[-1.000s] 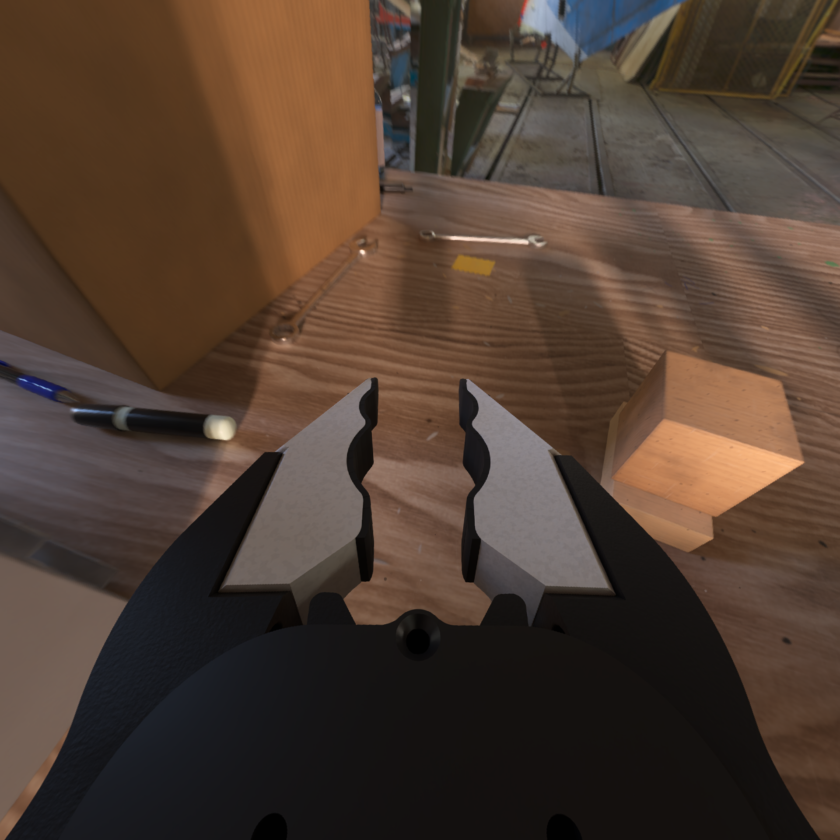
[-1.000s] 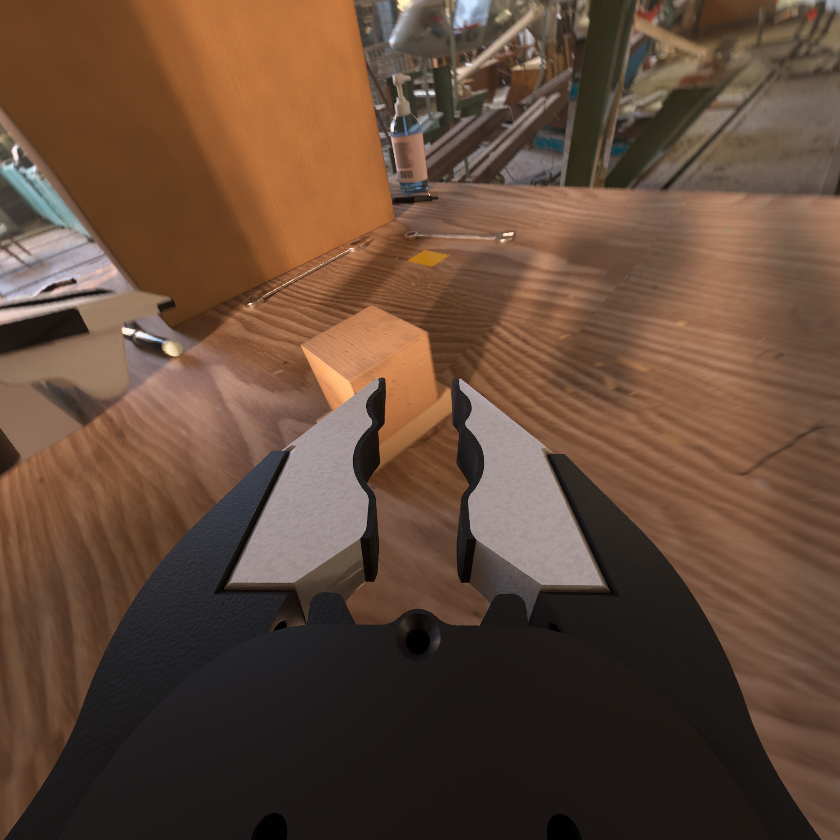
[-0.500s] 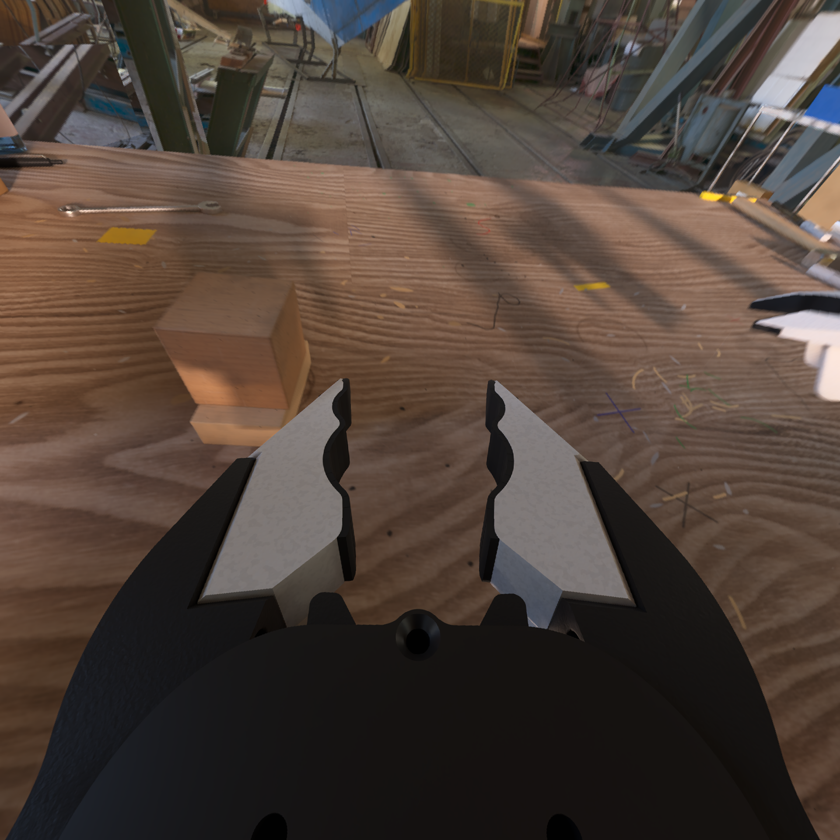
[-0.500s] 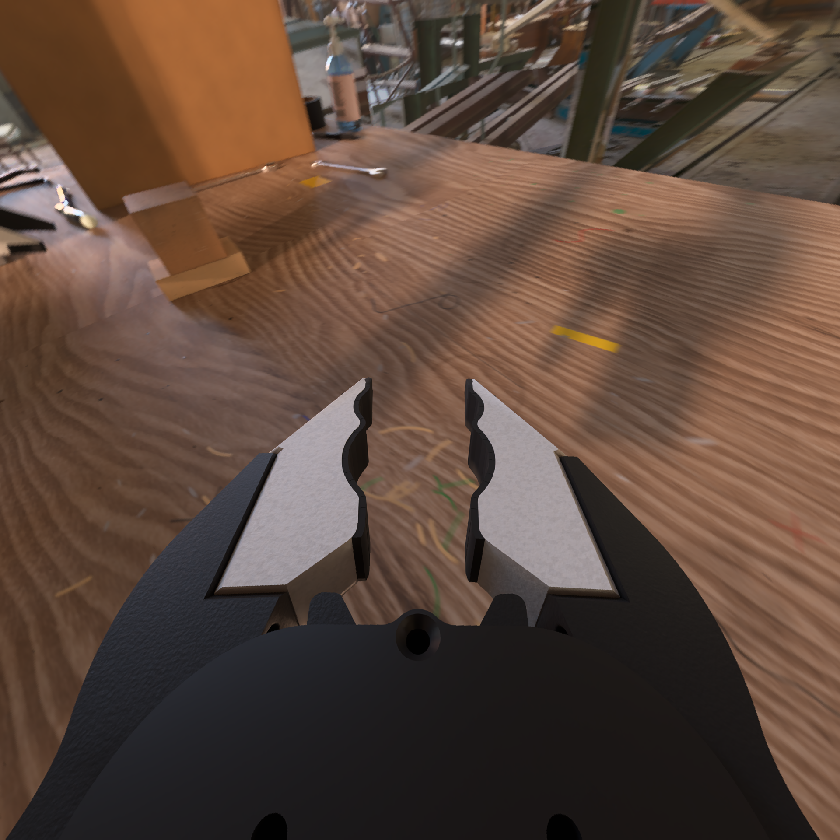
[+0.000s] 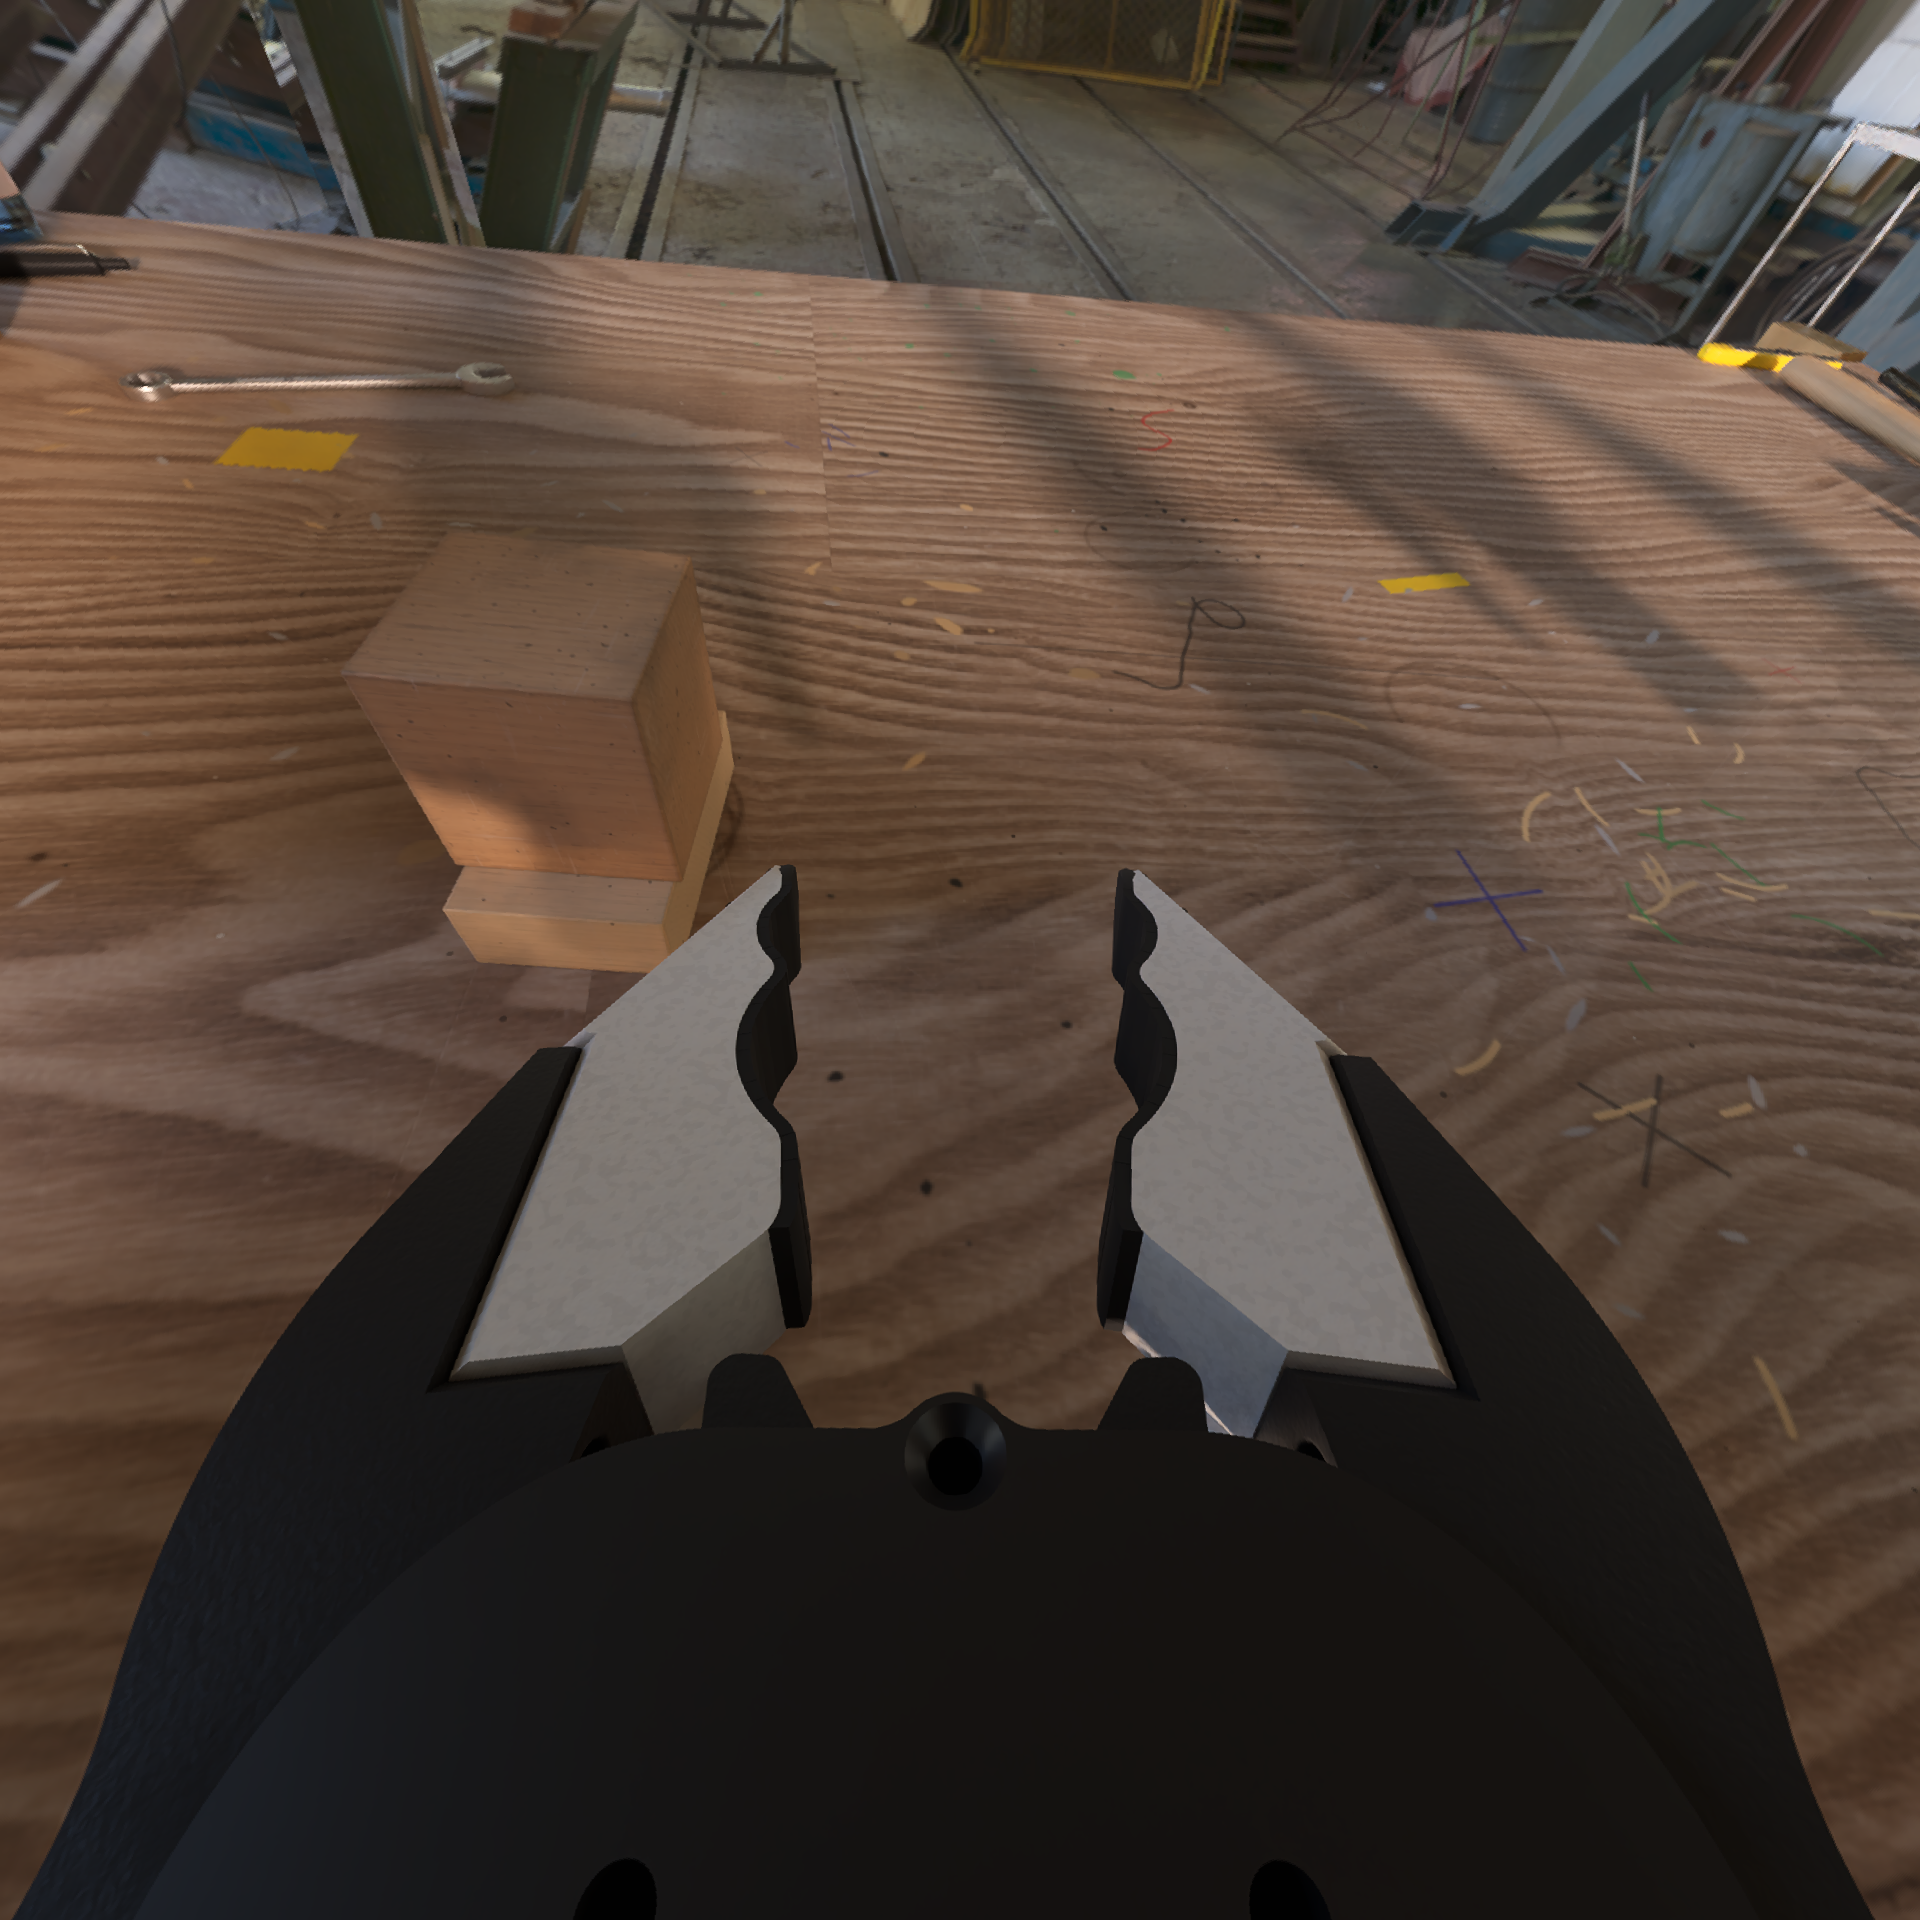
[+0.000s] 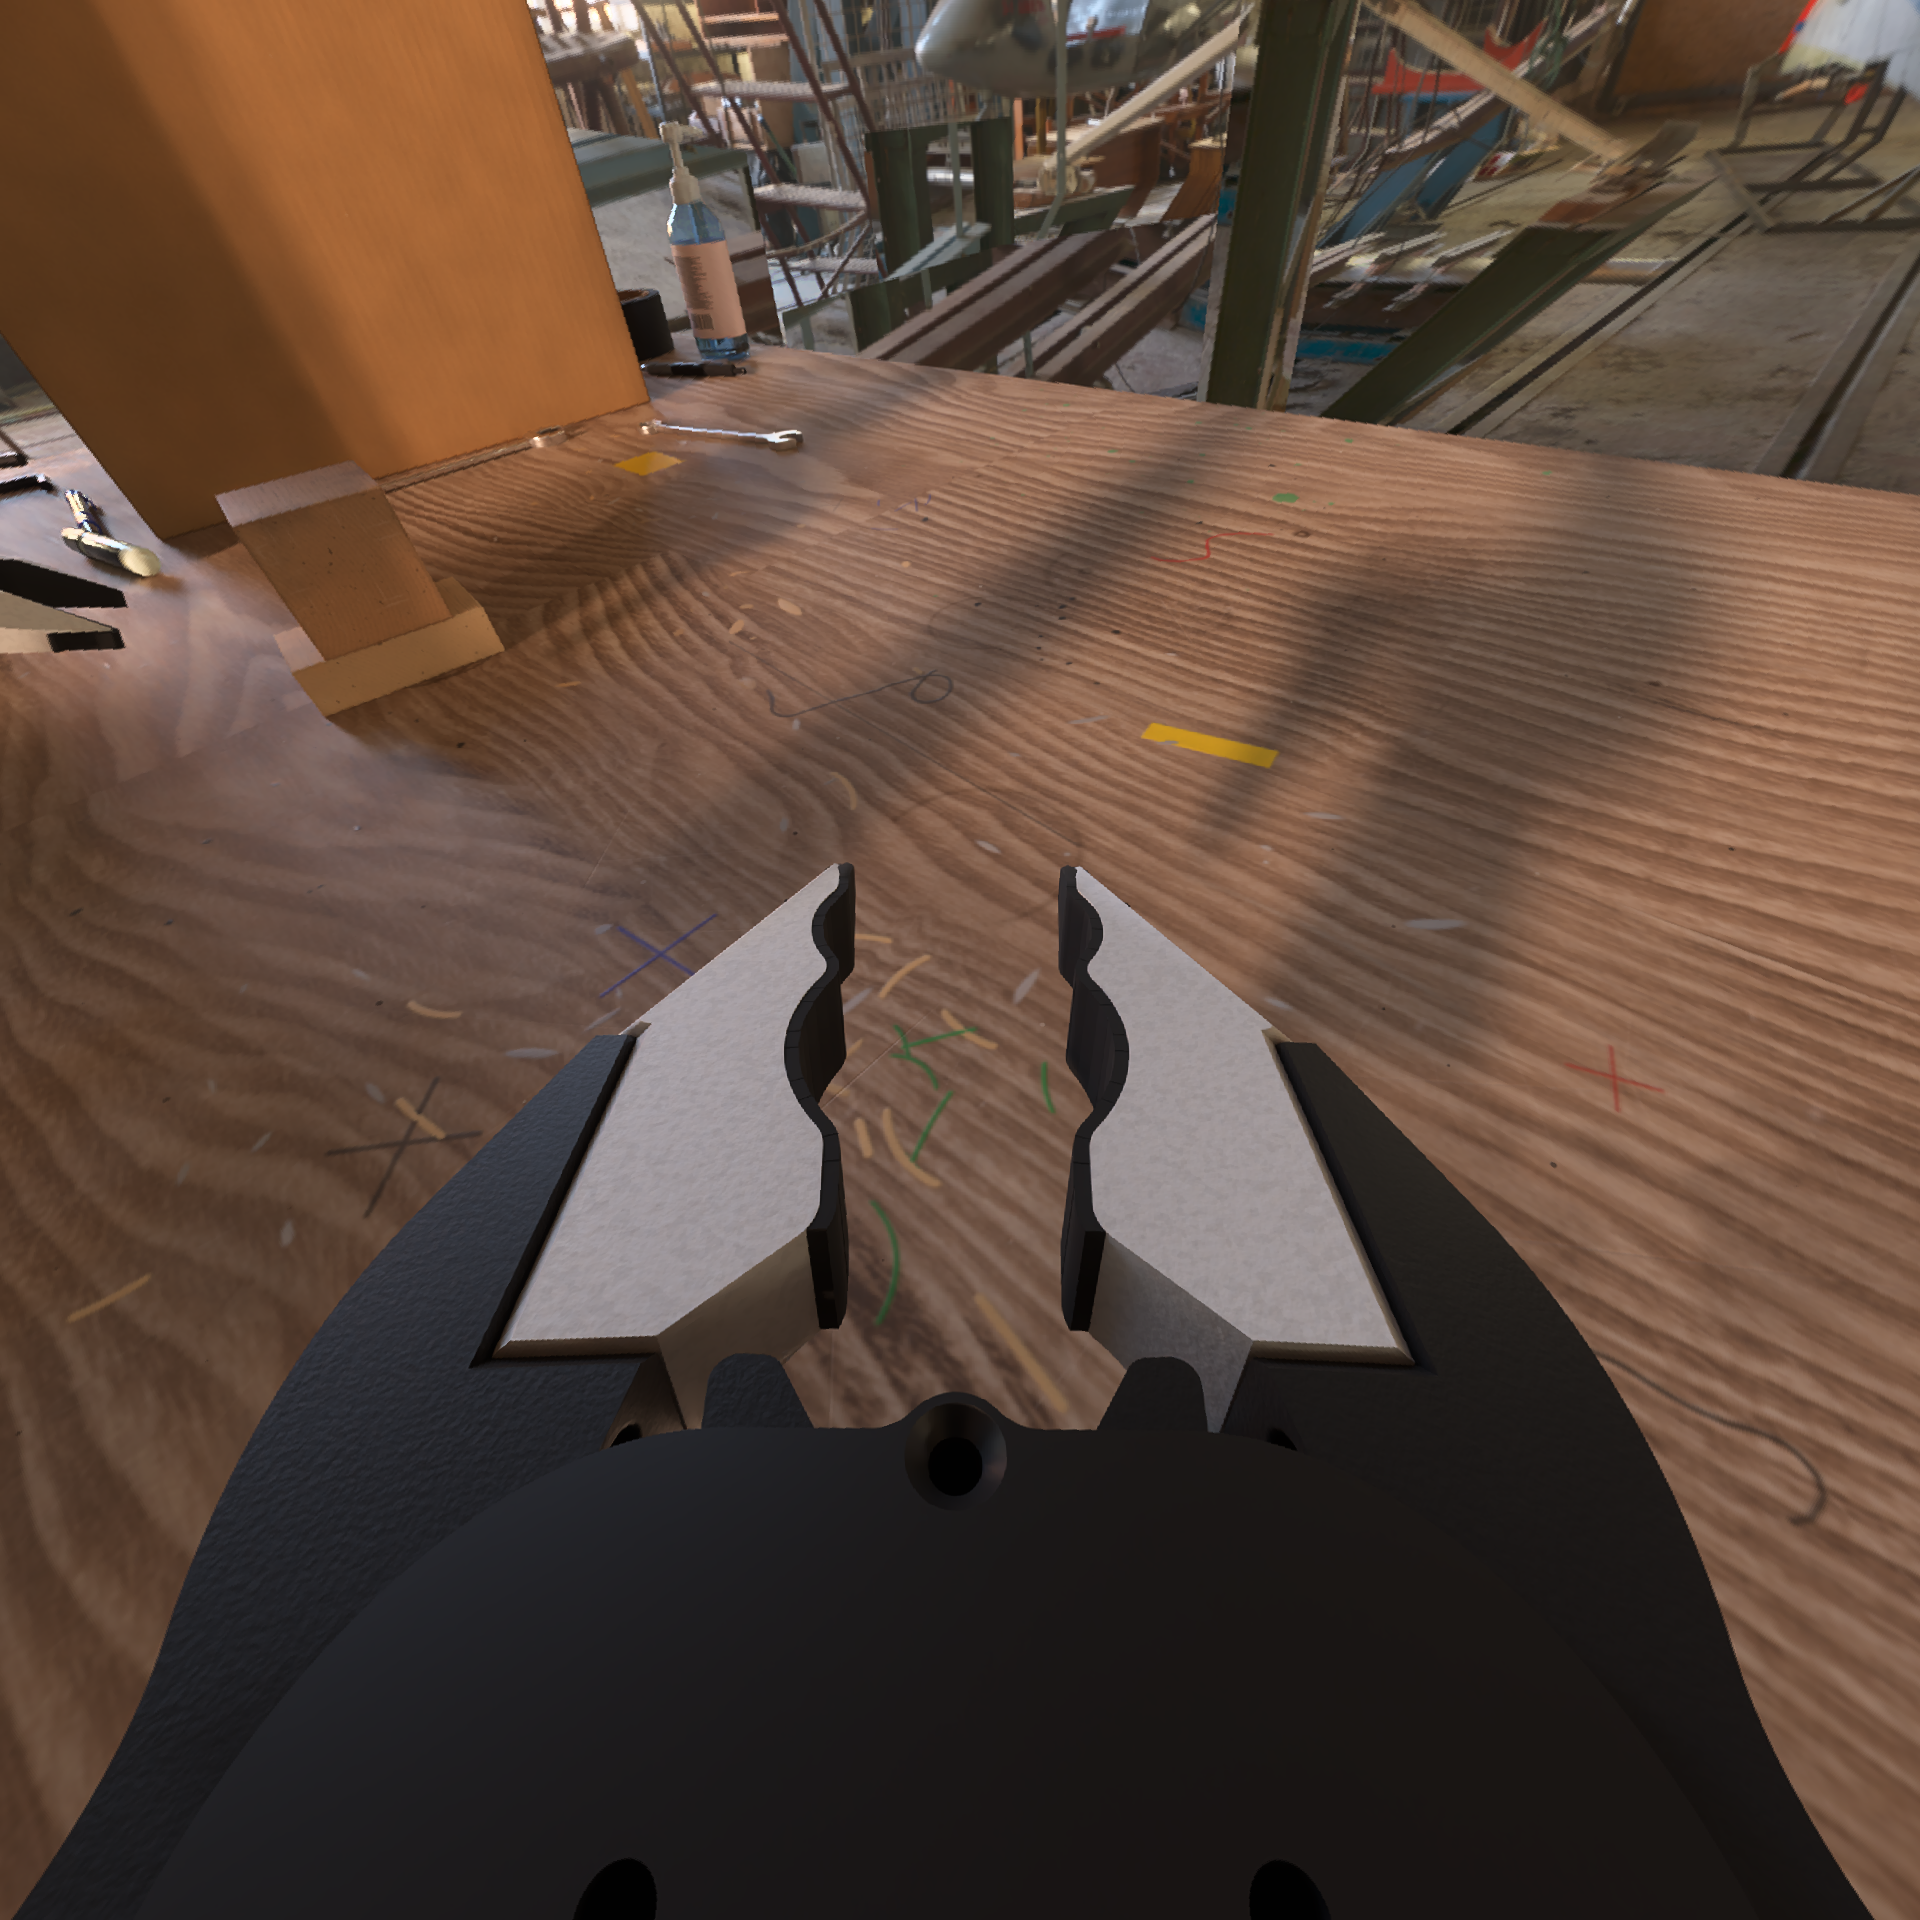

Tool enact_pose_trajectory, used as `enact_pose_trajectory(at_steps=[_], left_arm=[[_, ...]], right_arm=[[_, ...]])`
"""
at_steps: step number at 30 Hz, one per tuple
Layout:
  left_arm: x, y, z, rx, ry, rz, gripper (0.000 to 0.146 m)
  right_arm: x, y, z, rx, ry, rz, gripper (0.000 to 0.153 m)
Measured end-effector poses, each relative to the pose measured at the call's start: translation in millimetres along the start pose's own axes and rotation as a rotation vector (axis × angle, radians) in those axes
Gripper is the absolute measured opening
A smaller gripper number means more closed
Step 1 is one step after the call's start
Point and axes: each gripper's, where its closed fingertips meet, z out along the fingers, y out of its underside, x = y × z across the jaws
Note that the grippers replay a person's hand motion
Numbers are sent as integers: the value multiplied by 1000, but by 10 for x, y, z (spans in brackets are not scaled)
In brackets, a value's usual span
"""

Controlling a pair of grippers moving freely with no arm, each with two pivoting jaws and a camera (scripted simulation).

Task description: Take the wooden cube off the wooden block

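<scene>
Wooden cube [image 5: 530, 707] sits on the wooden block [image 5: 566, 920] at centre left of the left wrist view, the stack resting on the table [image 5: 1247, 727]. Left gripper [image 5: 951, 883] hovers with jaws apart and empty, its left tip just beside the block's lower right corner. Right gripper [image 6: 956, 883] has its jaws apart too, holding nothing, over scribbled marks; in its view the stack lies well apart at upper left. A wrench [image 5: 312, 382] lies upper left, a yellow tape patch [image 5: 286, 449] below it.

Your wooden cube [image 5: 530, 707] sits on the wooden block [image 5: 566, 920]; a wrench [image 5: 312, 382] lies beyond, toward the bench's [image 5: 1143, 644] far edge.
</scene>
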Motion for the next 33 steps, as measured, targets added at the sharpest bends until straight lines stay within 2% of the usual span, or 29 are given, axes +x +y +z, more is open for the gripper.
enact_pose_trajectory(at_steps=[12,16,20,22,25,30,33], left_arm=[[13,102,32,-48,7,6,61],[-207,12,-36,-38,-69,34,61],[-578,-220,-54,-79,-131,154,62],[-755,-283,45,-144,-130,204,70],[-916,-273,272,-249,-81,181,80],[-1083,-153,627,-387,-93,174,83],[-1053,-70,759,-456,-68,119,82]], right_arm=[[52,36,5,-28,-5,43,36],[41,45,6,-35,0,29,35],[30,50,10,-39,-7,26,34],[31,52,20,-43,-14,34,34],[33,55,36,-47,-18,42,34],[26,64,51,-58,-18,34,34],[33,66,44,-56,-19,42,34]])
